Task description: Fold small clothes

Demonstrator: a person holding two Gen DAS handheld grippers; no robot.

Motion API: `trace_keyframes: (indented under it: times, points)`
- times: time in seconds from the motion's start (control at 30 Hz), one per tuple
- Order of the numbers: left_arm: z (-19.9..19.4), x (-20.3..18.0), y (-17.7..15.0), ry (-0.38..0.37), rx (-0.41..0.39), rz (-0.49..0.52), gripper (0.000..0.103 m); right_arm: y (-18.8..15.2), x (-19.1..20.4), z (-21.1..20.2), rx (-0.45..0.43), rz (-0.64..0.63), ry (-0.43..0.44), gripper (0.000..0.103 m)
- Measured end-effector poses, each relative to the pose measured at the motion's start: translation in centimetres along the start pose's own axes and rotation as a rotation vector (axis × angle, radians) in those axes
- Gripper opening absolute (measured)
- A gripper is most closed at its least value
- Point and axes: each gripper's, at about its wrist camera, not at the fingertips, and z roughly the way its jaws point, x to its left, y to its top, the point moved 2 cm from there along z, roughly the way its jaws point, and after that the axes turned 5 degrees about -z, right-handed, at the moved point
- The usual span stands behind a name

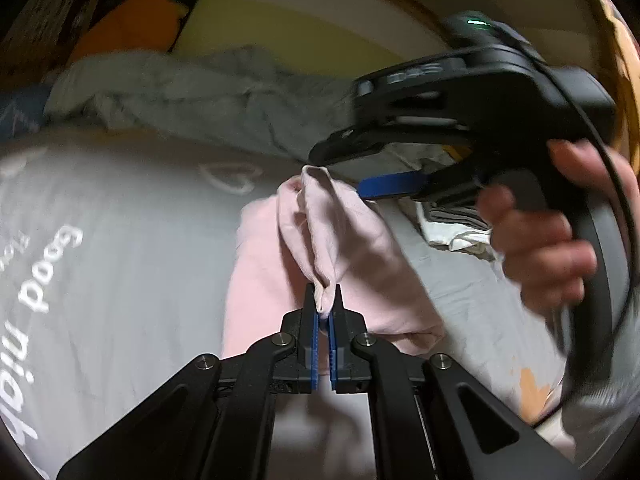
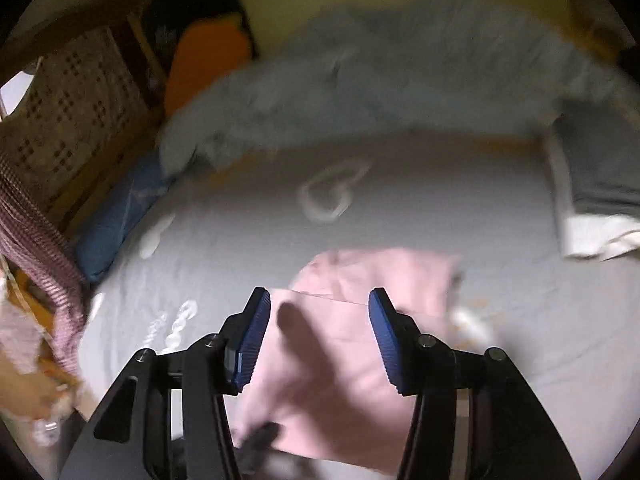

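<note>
We are mid-fold on the pink garment, which lies on the grey sheet at centre frame in both views: our left gripper is pressed together, pinching a raised ridge of it, while the right gripper hangs above the cloth with its jaws spread and nothing between them. Next, we judge, the left must carry its pinched edge across the flat part and the right must find a fresh hold or press the crease
</note>
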Motion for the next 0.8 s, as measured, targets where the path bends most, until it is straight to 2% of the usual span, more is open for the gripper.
trace_keyframes:
  times: [0.07,0.13,0.27,0.33,0.4,0.43,0.47,0.6,0.7,0.8]
  points:
    - [0.3,0.7,0.1,-0.004,0.012,-0.029,0.003,1.4,0.9,3.0,0.143,-0.040,-0.072,0.053]
    - [0.4,1.1,0.2,-0.009,0.021,-0.053,0.003,2.3,2.1,5.3,0.245,-0.095,-0.135,0.054]
    - [0.3,1.1,0.3,-0.018,0.019,-0.058,0.003,2.7,3.4,7.7,0.352,-0.131,-0.246,0.055]
    - [0.1,1.1,0.2,-0.018,0.017,-0.058,0.003,2.6,3.9,8.4,0.361,-0.172,-0.307,0.055]
    - [0.1,1.1,0.2,-0.010,0.014,-0.061,0.003,1.9,4.0,8.9,0.354,-0.199,-0.320,0.047]
    - [0.0,1.3,0.3,-0.004,0.010,-0.068,0.003,1.6,3.8,8.8,0.343,-0.191,-0.319,0.025]
    - [-0.1,1.6,0.4,-0.008,0.009,-0.079,0.003,1.6,3.7,8.5,0.322,-0.177,-0.314,0.018]
    - [-1.4,2.5,1.1,-0.035,-0.011,-0.140,0.003,2.0,4.5,5.1,0.204,-0.177,-0.292,0.014]
    - [-2.3,2.9,1.6,0.013,-0.030,-0.126,0.003,2.7,6.2,3.4,0.162,-0.198,-0.257,0.014]
    - [-2.3,3.4,1.7,0.070,-0.021,-0.099,0.003,3.2,6.8,4.3,0.179,-0.186,-0.208,0.014]
